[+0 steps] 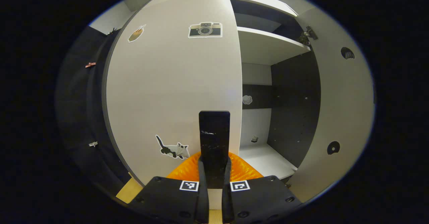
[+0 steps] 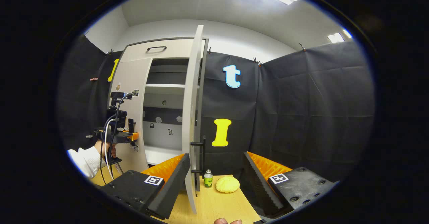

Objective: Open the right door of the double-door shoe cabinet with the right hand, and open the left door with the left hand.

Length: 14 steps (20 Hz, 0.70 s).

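The left gripper point(image 1: 214, 180) had both fingers clamped on the dark upright handle point(image 1: 214, 140) of the left door point(image 1: 171, 93), the bar pinched tight between them right at that door's free edge. The left door sat shut, its face carrying a camera sticker point(image 1: 205, 29) up top and a cat sticker point(image 1: 172, 148) low down, just left of the handle. Past that edge the cabinet interior point(image 1: 291, 110) lay exposed: a pale shelf point(image 1: 268, 46) above, a pale floor board below, dark walls behind. The right door point(image 1: 342, 117) stood swung well out, its inner face toward the camera with round hinge holes showing. From the right gripper view, the right gripper point(image 2: 214, 187) hung wide open, fingers spread and gripping nothing, with the right door's point(image 2: 191, 117) thin edge rising between them and its dark handle point(image 2: 201, 157) just beyond. On the wooden table point(image 2: 218, 204) a small green bottle point(image 2: 208, 178) and a yellow bun-shaped object point(image 2: 227, 184) rested side by side, near the door's foot. Far left in that view, a hand point(image 2: 107, 148) in a white sleeve held the left gripper point(image 2: 131, 130) against the closed door. Black cloth walled the right side, with open room in front of it.
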Tool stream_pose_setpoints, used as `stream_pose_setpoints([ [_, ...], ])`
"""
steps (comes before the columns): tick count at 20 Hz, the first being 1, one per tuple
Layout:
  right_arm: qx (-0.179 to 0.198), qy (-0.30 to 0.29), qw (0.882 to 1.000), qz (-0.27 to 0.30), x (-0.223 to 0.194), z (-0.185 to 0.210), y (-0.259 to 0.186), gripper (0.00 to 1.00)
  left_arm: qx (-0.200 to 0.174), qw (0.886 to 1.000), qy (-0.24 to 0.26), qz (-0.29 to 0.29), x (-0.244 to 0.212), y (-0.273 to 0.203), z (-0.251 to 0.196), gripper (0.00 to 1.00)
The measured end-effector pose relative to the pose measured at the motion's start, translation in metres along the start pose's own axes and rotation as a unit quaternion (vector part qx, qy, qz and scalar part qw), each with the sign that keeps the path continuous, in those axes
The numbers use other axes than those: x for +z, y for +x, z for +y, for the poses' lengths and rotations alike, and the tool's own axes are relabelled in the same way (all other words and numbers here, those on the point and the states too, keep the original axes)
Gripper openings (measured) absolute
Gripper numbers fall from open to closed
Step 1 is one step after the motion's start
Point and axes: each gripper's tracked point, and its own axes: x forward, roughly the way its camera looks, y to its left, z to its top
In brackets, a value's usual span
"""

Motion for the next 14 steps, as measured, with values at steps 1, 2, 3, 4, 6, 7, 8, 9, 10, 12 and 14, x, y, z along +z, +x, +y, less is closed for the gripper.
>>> stream_pose_setpoints([
  [1,0.005,-0.004,1.000,-0.003,0.001,0.007,-0.003,0.99,-0.007,1.000,-0.002,-0.003,0.001,-0.009,0.002,0.20],
  [2,0.010,-0.008,1.000,-0.004,0.002,0.016,-0.010,0.98,-0.012,1.000,-0.004,-0.004,0.000,-0.022,0.006,0.19],
  [3,0.014,-0.012,1.000,-0.006,0.002,0.025,-0.016,0.95,-0.016,1.000,-0.009,-0.004,-0.001,-0.031,0.011,0.19],
  [4,0.019,-0.015,1.000,-0.009,0.003,0.033,-0.019,0.98,-0.018,1.000,-0.014,-0.004,-0.003,-0.037,0.016,0.18],
  [6,0.031,-0.014,0.999,-0.009,0.003,0.050,-0.022,0.98,-0.019,1.000,-0.015,-0.004,-0.001,-0.049,0.027,0.18],
  [7,0.038,-0.011,0.999,-0.009,0.003,0.059,-0.023,0.98,-0.020,1.000,-0.014,-0.003,-0.001,-0.054,0.032,0.18],
  [8,0.044,-0.009,0.999,-0.006,0.003,0.067,-0.024,0.96,-0.020,1.000,-0.016,-0.002,-0.002,-0.059,0.036,0.18],
  [9,0.047,-0.007,0.999,-0.006,0.001,0.072,-0.026,0.98,-0.021,1.000,-0.017,0.000,-0.003,-0.064,0.041,0.18],
  [10,0.049,-0.005,0.999,-0.004,0.001,0.078,-0.027,0.98,-0.023,1.000,-0.018,0.000,-0.003,-0.068,0.046,0.18],
  [12,0.053,0.002,0.999,-0.002,0.000,0.089,-0.028,0.98,-0.022,1.000,-0.015,-0.001,-0.002,-0.077,0.056,0.18],
  [14,0.056,0.009,0.998,0.001,0.000,0.097,-0.028,0.98,-0.024,1.000,-0.017,0.000,-0.002,-0.084,0.065,0.18],
])
